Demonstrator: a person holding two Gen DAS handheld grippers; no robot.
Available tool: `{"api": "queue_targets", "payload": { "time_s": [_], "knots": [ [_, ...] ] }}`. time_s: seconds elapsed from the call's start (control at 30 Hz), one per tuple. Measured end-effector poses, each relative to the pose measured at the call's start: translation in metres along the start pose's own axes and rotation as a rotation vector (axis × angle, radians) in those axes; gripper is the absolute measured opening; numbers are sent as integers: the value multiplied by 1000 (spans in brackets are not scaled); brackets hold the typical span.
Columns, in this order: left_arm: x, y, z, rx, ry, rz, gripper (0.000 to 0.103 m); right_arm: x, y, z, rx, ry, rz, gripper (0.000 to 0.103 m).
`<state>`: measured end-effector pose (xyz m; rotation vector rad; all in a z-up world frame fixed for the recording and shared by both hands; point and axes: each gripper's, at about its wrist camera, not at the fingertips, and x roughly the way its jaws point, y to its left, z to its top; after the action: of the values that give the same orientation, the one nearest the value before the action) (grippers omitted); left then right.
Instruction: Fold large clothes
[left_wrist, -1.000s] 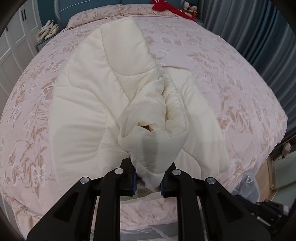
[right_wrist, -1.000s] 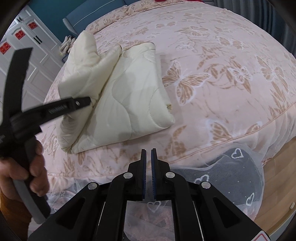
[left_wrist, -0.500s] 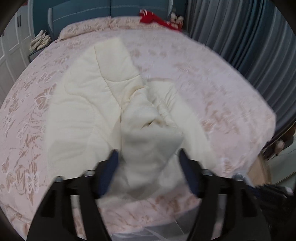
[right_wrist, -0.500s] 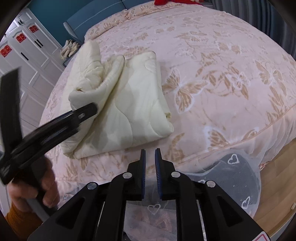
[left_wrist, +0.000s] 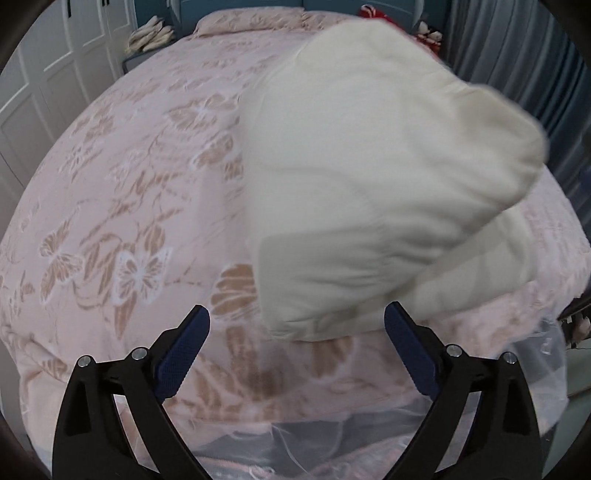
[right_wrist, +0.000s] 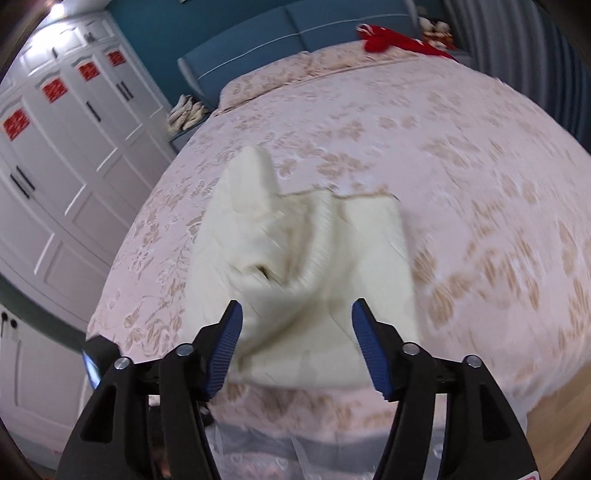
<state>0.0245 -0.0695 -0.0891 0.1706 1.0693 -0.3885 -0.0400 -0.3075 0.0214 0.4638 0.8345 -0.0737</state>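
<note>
A wide bed (right_wrist: 461, 177) fills the room — pink cover, tan butterflies, blue headboard (right_wrist: 295, 40). White wardrobe doors (right_wrist: 62, 155) stand left; grey curtains (left_wrist: 517, 55) right.

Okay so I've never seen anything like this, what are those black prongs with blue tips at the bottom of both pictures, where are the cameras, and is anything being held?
Those prongs are hand-held grippers; a person carries one in each hand. A wide-angle camera on each looks forward along its two fingers, so you get one picture per hand. The left gripper and right gripper both stand open and hold nothing; their jaws have just been opening. On the pink butterfly-patterned bed lies a cream quilted garment, partly folded and bunched. It looks blurred because the hands are moving.
</note>
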Motion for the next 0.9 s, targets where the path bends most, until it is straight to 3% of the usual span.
{"api": "queue_targets", "payload": {
  "time_s": [0.27, 0.33, 0.37, 0.43, 0.53, 0.7, 0.8, 0.9],
  "knots": [
    [26, 11, 1, -23, 17, -49, 91, 60, 23, 25, 7, 101, -7, 66],
    [24, 15, 4, -38, 18, -87, 73, 78, 23, 24, 24, 138, -14, 66],
    [22, 16, 5, -44, 19, -97, 70, 84, 23, 23, 19, 147, -25, 64],
    [17, 19, 8, -56, 11, -102, 58, 88, 27, 20, -2, 152, -21, 37],
    [6, 19, 10, -63, 15, -136, 46, 78, 29, 19, -6, 133, 28, 20],
    [-15, 15, 15, -72, -11, -186, 35, 27, 21, 19, 26, 38, 120, 17],
    [-25, 4, 17, -36, -21, -185, 28, 3, 4, 7, 45, -4, 93, 16],
    [-26, -11, 13, -10, 1, -187, 26, 4, -27, -13, 97, 23, 35, 16]
  ]
}}
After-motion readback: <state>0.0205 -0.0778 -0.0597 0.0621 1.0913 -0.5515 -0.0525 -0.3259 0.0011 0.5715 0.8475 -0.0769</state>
